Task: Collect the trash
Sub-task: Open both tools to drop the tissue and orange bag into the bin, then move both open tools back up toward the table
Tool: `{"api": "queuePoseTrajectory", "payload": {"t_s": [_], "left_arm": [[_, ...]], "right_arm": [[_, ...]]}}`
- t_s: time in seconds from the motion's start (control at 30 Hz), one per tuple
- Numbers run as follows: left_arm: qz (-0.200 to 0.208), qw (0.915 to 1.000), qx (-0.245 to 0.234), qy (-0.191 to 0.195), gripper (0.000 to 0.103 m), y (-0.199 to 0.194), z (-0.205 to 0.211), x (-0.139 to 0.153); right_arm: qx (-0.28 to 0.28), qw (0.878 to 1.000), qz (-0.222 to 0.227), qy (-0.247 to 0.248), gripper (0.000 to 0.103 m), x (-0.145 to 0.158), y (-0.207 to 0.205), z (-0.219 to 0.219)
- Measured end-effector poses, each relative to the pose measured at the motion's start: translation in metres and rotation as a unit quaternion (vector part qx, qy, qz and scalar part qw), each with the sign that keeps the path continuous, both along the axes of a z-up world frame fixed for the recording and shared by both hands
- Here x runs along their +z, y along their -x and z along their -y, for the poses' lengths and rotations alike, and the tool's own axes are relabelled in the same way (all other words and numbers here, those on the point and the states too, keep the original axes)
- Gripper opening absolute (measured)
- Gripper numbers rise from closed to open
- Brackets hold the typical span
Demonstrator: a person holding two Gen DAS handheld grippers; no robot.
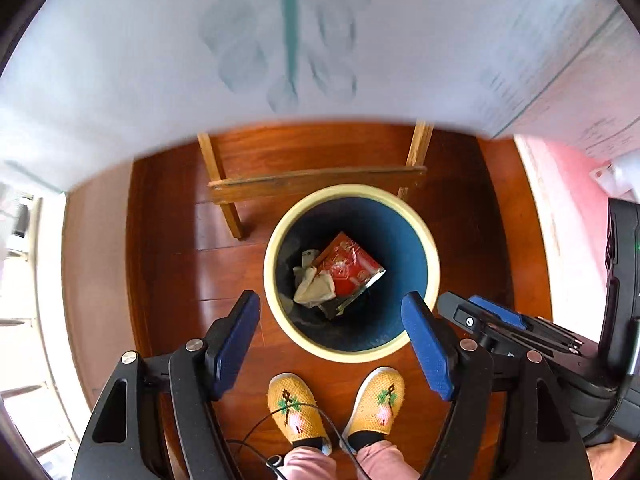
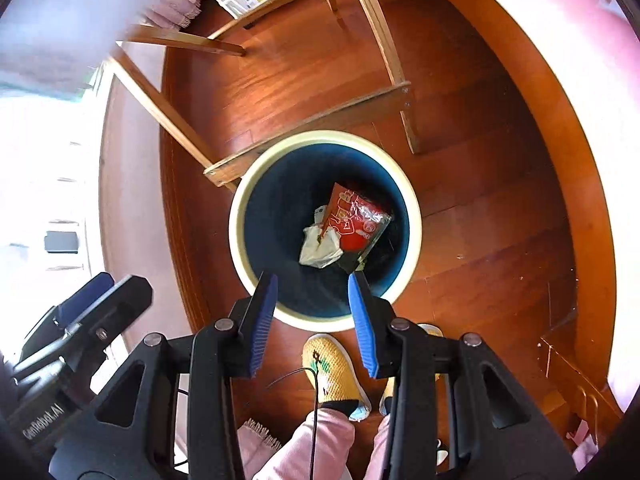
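Both grippers point straight down over a round waste bin (image 1: 424, 240) with a cream rim and dark blue inner wall, standing on a reddish wooden floor (image 1: 168, 248) beside the legs of a light wooden table (image 1: 316, 184). The left gripper (image 1: 334, 312) has its blue-padded fingers (image 1: 236, 336) spread wide apart with nothing between them; seen through the gap is the near rim of the bin. The right gripper (image 2: 312, 292) likewise has its fingers (image 2: 362, 324) parted and empty, though less widely. The trash lies at the bottom of the bin: a red snack wrapper (image 1: 352, 270) with a shiny transparent edge, tilted against a crumpled pale tissue (image 1: 314, 290) that touches its left side. In the right wrist view the same wrapper (image 2: 354, 224) and tissue (image 2: 322, 250) appear just beyond the fingertips. Below the bin stand the person's feet in yellow knitted slippers (image 1: 298, 408), with pink trouser legs (image 2: 316, 444) and a thin black cable (image 2: 314, 412).
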State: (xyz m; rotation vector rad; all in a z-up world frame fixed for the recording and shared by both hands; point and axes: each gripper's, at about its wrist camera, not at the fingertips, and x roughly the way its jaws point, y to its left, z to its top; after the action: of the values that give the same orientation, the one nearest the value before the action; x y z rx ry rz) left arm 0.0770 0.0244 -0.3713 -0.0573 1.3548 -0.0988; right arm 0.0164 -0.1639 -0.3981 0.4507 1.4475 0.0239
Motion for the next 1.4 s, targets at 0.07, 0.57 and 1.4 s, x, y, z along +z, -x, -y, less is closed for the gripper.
{"api": "queuePoseTrajectory", "payload": {"t_s": [0.07,0.57,1.4], "left_arm": [[0.014,0.9999,0.006,0.0,0.078,0.002,-0.004,0.022],[0.076,0.9962,0.028,0.031,0.092,0.024,-0.015,0.21],[0.199,0.9786,0.011,0.05,0.099,0.032,-0.001,0.443]], "right_arm": [[0.0,1.0,0.005,-0.003,0.034,0.02,0.001,0.0],[0.016,0.998,0.053,-0.03,0.034,0.191,0.012,0.004],[0.077,0.975,0.203,-0.053,0.039,0.425,-0.015,0.025]]}}
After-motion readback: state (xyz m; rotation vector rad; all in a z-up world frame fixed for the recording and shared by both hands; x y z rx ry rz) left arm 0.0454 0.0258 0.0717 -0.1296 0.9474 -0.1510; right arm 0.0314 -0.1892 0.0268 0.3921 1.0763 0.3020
